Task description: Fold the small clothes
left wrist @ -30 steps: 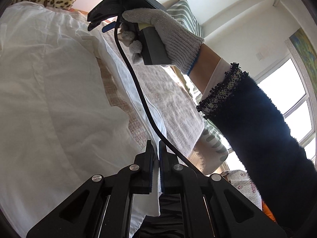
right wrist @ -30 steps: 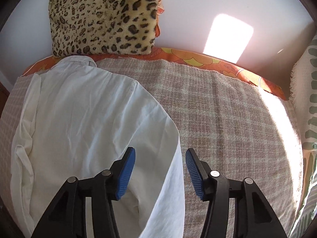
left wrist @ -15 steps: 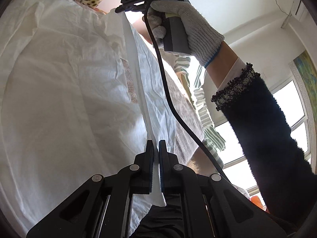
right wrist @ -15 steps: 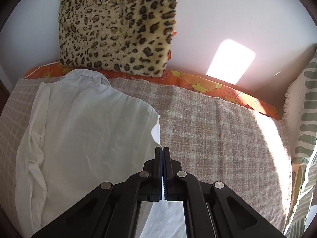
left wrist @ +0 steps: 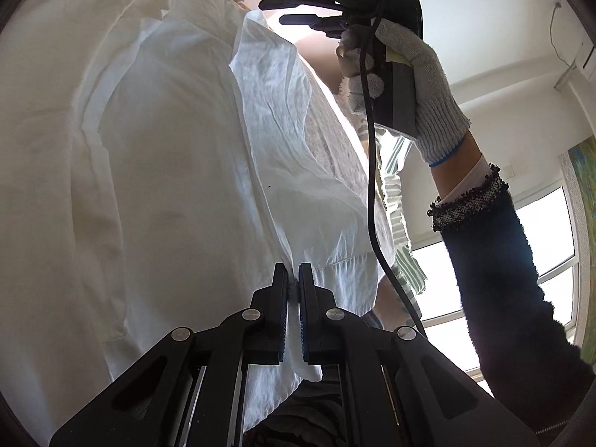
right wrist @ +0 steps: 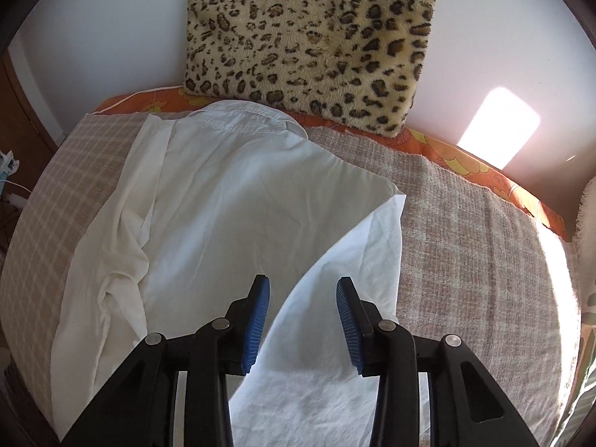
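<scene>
Lying collar-up on a bed, the white shirt (right wrist: 238,201) spreads across a beige checked blanket (right wrist: 465,231), its collar just below a leopard-print cushion (right wrist: 309,33) that leans on the wall. One side of the shirt is folded over the body, so a lighter panel runs diagonally from the right edge down toward the camera; a sleeve lies bunched along the left side.

The left gripper (left wrist: 293,283) is clamped on a thin edge of the shirt, the cloth pinched between its blue-padded fingers and hanging below them, with the fabric rising in creased folds ahead of it.

The right gripper (right wrist: 302,290) hangs over the folded panel with its jaws parted and opening; nothing is pinched between them, only the cloth lying beneath. In the left wrist view, a hand in a grey knit glove (left wrist: 421,85) grips that tool's handle, a black cable (left wrist: 370,186) trailing down, and a dark fuzzy sleeve (left wrist: 510,283) behind it.

An orange flowered sheet (right wrist: 495,175) edges the blanket by the wall.
</scene>
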### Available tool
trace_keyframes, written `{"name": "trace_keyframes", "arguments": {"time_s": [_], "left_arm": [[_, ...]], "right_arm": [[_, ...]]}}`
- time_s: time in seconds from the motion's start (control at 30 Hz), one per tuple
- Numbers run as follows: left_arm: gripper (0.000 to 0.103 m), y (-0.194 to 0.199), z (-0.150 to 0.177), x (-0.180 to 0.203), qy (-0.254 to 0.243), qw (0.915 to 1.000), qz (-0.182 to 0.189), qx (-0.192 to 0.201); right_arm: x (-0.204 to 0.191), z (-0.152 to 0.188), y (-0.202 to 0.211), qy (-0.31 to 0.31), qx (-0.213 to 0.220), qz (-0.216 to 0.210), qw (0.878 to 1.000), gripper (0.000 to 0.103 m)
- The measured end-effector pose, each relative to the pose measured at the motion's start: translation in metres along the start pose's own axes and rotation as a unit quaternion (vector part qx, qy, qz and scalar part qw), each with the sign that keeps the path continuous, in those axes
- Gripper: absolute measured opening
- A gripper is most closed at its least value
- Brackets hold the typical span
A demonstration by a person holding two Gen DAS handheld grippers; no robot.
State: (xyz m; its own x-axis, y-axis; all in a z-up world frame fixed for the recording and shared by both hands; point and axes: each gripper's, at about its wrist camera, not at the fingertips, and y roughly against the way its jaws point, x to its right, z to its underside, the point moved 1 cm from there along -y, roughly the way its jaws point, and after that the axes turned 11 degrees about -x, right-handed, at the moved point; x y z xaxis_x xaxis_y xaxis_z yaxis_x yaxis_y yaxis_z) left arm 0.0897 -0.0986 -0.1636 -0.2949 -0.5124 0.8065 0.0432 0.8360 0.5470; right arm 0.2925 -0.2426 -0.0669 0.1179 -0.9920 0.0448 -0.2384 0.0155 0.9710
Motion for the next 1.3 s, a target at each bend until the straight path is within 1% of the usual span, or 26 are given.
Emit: {"name": "trace_keyframes", "arguments": {"time_s": [0.07, 0.13, 0.27, 0.33, 0.47, 0.57, 0.63, 0.67, 0.7, 0.77, 0.83, 0.87, 0.9, 0.97, 1.0, 1.03, 1.07, 1.1, 1.17, 1.2, 1.23, 1.3], "left_arm": [[0.01, 0.0, 0.002, 0.0, 0.001, 1.0, 0.001, -0.002], [0.011, -0.002, 0.005, -0.005, 0.002, 1.0, 0.003, -0.005], [0.011, -0.008, 0.009, -0.007, 0.011, 0.9998, 0.004, -0.017], [0.011, -0.012, 0.009, -0.005, 0.008, 0.9998, 0.007, -0.017], [0.011, -0.014, 0.012, 0.0, -0.009, 0.9998, 0.001, -0.019], [0.011, -0.015, 0.015, 0.001, -0.014, 0.9997, -0.001, -0.02], [0.011, -0.014, 0.017, 0.004, -0.021, 0.9996, -0.008, -0.018], [0.009, -0.015, 0.018, 0.005, -0.022, 0.9995, -0.011, -0.018], [0.008, -0.016, 0.018, 0.005, -0.021, 0.9995, -0.012, -0.019], [0.008, -0.018, 0.02, 0.003, -0.018, 0.9996, -0.009, -0.021], [0.008, -0.02, 0.018, 0.002, -0.016, 0.9996, -0.008, -0.022], [0.007, -0.019, 0.017, 0.002, -0.015, 0.9996, -0.006, -0.022], [0.007, -0.019, 0.016, 0.003, -0.015, 0.9997, -0.004, -0.019], [0.007, -0.013, 0.016, 0.007, -0.019, 0.9997, 0.003, -0.012], [0.007, -0.01, 0.016, 0.009, -0.021, 0.9997, 0.009, -0.009], [0.007, -0.006, 0.016, 0.011, -0.021, 0.9996, 0.016, -0.006], [0.007, -0.001, 0.015, 0.013, -0.019, 0.9994, 0.028, -0.002], [0.007, 0.003, 0.015, 0.014, -0.017, 0.9991, 0.038, 0.001], [0.007, 0.01, 0.013, 0.017, -0.018, 0.9986, 0.049, 0.01], [0.007, 0.012, 0.013, 0.018, -0.02, 0.9985, 0.05, 0.011], [0.007, 0.011, 0.015, 0.017, -0.022, 0.9985, 0.048, 0.009], [0.007, 0.003, 0.018, 0.013, -0.025, 0.9993, 0.026, -0.002]], "right_arm": [[0.016, 0.02, 0.016, -0.024, 0.012, -0.015, 1.0, 0.04], [0.03, 0.052, 0.031, -0.043, 0.021, -0.035, 0.998, 0.04], [0.05, 0.131, 0.056, -0.07, 0.033, -0.073, 0.994, 0.04], [0.057, 0.169, 0.063, -0.086, 0.029, -0.099, 0.991, 0.042], [0.051, 0.237, 0.07, -0.092, 0.018, -0.146, 0.985, 0.044], [0.041, 0.269, 0.073, -0.088, 0.015, -0.176, 0.98, 0.045], [0.033, 0.285, 0.076, -0.083, 0.018, -0.198, 0.977, 0.048], [0.029, 0.289, 0.077, -0.079, 0.018, -0.202, 0.976, 0.053], [0.025, 0.294, 0.076, -0.074, 0.016, -0.199, 0.977, 0.056], [0.017, 0.3, 0.072, -0.062, 0.011, -0.182, 0.981, 0.056], [0.012, 0.302, 0.064, -0.059, 0.006, -0.176, 0.983, 0.055], [0.011, 0.301, 0.057, -0.059, -0.002, -0.181, 0.982, 0.044], [0.009, 0.301, 0.052, -0.059, -0.009, -0.192, 0.98, 0.027], [0.004, 0.301, 0.046, -0.06, -0.017, -0.215, 0.975, 0.015], [0.002, 0.301, 0.048, -0.06, -0.012, -0.228, 0.972, 0.007], [0.0, 0.3, 0.051, -0.061, -0.008, -0.247, 0.967, 0.005], [-0.001, 0.3, 0.056, -0.066, -0.001, -0.273, 0.96, 0.004], [0.001, 0.3, 0.061, -0.072, 0.008, -0.301, 0.951, 0.004], [0.008, 0.302, 0.072, -0.093, 0.025, -0.366, 0.926, 0.004], [0.011, 0.303, 0.075, -0.099, 0.029, -0.383, 0.918, 0.004], [0.013, 0.306, 0.078, -0.1, 0.03, -0.387, 0.916, 0.004], [0.017, 0.311, 0.074, -0.103, 0.019, -0.375, 0.921, 0.004]]}}
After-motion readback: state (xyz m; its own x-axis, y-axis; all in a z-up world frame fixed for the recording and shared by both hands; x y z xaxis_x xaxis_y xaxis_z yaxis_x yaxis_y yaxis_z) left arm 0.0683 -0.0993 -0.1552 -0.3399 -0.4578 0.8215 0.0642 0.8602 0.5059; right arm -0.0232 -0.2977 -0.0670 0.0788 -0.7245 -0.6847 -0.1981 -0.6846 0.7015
